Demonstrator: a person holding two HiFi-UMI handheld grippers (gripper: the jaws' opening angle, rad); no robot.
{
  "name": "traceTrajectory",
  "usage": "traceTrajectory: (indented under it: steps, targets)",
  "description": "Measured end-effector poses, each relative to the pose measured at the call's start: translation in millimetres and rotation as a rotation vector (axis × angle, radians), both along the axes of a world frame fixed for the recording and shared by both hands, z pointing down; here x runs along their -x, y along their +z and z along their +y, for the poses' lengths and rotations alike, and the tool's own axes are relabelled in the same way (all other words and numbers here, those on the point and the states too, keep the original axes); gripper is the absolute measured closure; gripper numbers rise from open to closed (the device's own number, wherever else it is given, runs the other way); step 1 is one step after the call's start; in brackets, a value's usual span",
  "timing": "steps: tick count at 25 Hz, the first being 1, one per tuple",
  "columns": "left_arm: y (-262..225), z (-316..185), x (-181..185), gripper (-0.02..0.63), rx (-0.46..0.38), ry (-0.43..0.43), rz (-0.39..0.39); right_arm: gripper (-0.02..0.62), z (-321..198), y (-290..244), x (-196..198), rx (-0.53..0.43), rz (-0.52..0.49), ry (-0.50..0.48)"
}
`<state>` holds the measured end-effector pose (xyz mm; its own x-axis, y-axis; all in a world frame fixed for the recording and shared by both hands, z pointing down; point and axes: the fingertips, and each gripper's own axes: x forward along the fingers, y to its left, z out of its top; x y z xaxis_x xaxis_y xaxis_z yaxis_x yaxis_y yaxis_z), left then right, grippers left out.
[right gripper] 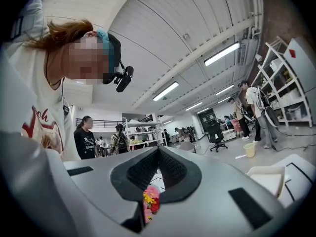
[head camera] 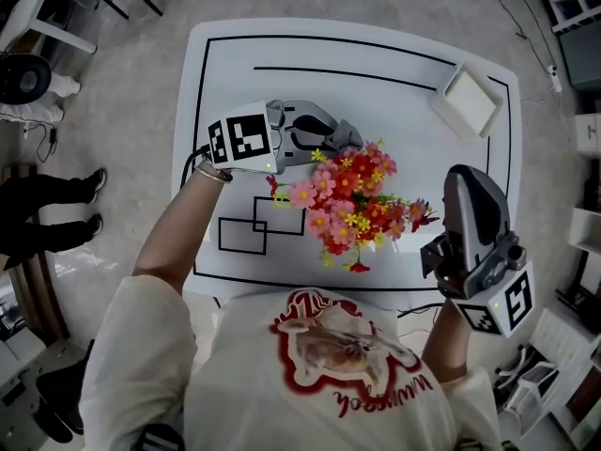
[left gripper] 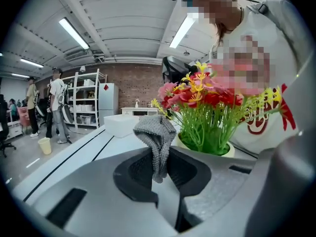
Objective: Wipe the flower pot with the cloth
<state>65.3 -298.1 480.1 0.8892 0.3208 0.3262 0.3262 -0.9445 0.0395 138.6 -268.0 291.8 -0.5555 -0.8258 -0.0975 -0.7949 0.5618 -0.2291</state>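
Observation:
A bunch of red, pink and yellow flowers point(head camera: 352, 200) stands in the middle of the white table point(head camera: 376, 92) and hides its pot from above. In the left gripper view the cream pot rim point(left gripper: 231, 149) shows under green stems. My left gripper point(head camera: 331, 139) is just behind the flowers, shut on a grey knitted cloth point(head camera: 347, 135). The cloth point(left gripper: 155, 135) sticks up from between the jaws, a little left of the pot and apart from it. My right gripper point(head camera: 465, 177) is held off the table's right front edge, shut and empty. A few flowers point(right gripper: 149, 201) show below its jaws.
A white square tray point(head camera: 470, 100) sits at the table's far right corner. Black lines and rectangles point(head camera: 254, 224) are marked on the tabletop. A person's legs point(head camera: 56, 205) are on the floor to the left. Shelving point(left gripper: 89, 100) and people stand farther off in the room.

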Motion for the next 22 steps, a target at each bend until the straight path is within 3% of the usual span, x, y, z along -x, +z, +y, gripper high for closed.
traceTrajectory:
  steps: [11,22]
  targets:
    - [18,6,8,0.554,-0.024,0.038,-0.076,0.597,-1,2,3,0.007,0.002,-0.013]
    - [22,5,20,0.554,-0.025,-0.013,-0.08,0.597,3,3,4,0.009,-0.002,-0.007]
